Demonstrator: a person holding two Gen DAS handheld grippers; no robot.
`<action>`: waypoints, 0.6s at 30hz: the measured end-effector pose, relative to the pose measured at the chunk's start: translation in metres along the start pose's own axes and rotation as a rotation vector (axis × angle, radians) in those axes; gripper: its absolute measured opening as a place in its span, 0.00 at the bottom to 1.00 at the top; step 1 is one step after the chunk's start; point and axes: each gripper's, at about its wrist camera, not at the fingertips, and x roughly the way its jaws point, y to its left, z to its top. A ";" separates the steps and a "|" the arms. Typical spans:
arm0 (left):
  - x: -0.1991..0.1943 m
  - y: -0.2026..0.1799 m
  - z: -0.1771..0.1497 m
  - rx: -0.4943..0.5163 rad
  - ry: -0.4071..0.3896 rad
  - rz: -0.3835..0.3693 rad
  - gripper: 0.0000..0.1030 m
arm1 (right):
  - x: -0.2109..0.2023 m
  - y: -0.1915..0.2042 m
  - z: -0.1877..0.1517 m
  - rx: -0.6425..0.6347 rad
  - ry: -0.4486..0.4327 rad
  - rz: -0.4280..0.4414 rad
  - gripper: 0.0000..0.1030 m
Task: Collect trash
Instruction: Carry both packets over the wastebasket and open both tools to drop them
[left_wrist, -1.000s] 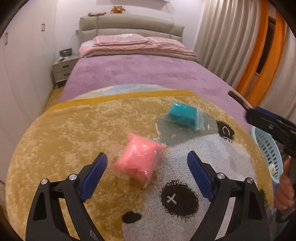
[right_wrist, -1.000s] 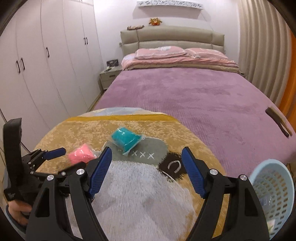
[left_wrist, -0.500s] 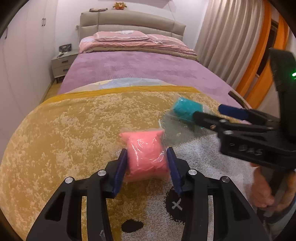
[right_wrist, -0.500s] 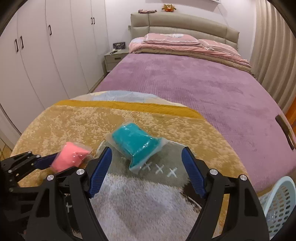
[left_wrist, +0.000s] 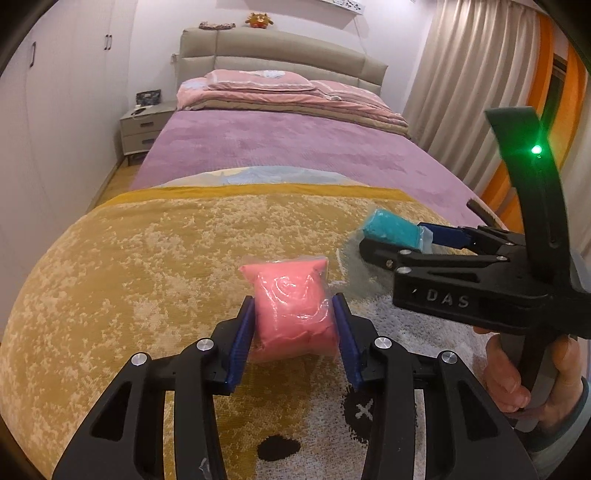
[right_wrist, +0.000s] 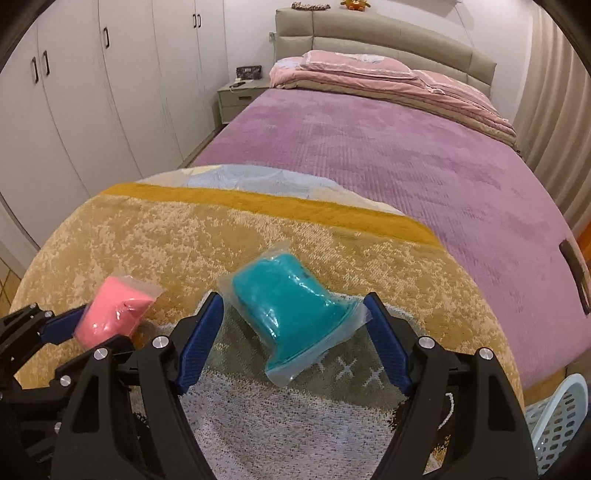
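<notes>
While left gripper (left_wrist: 295, 332) clamps pink packet (left_wrist: 291, 314), right gripper (right_wrist: 295, 336) straddles teal packet (right_wrist: 288, 314).

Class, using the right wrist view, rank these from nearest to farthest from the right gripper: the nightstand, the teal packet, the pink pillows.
1. teal packet: between the open fingers of the right gripper, on the rug.
2. nightstand: left of the bed, by the wardrobe.
3. pink pillows: at the headboard, slightly beyond the nightstand.

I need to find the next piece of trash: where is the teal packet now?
In the right wrist view the teal packet lies on the yellow blanket between the open right gripper's fingers, right of the pink packet.
</notes>
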 end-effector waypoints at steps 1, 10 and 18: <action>0.001 0.000 0.001 -0.001 0.000 0.000 0.39 | 0.000 0.001 0.000 -0.003 -0.003 -0.004 0.61; -0.002 0.002 0.000 -0.018 -0.013 -0.009 0.39 | -0.009 -0.005 -0.004 0.025 -0.037 0.033 0.38; -0.011 0.007 -0.002 -0.017 -0.044 -0.023 0.39 | -0.036 -0.018 -0.013 0.093 -0.140 0.038 0.37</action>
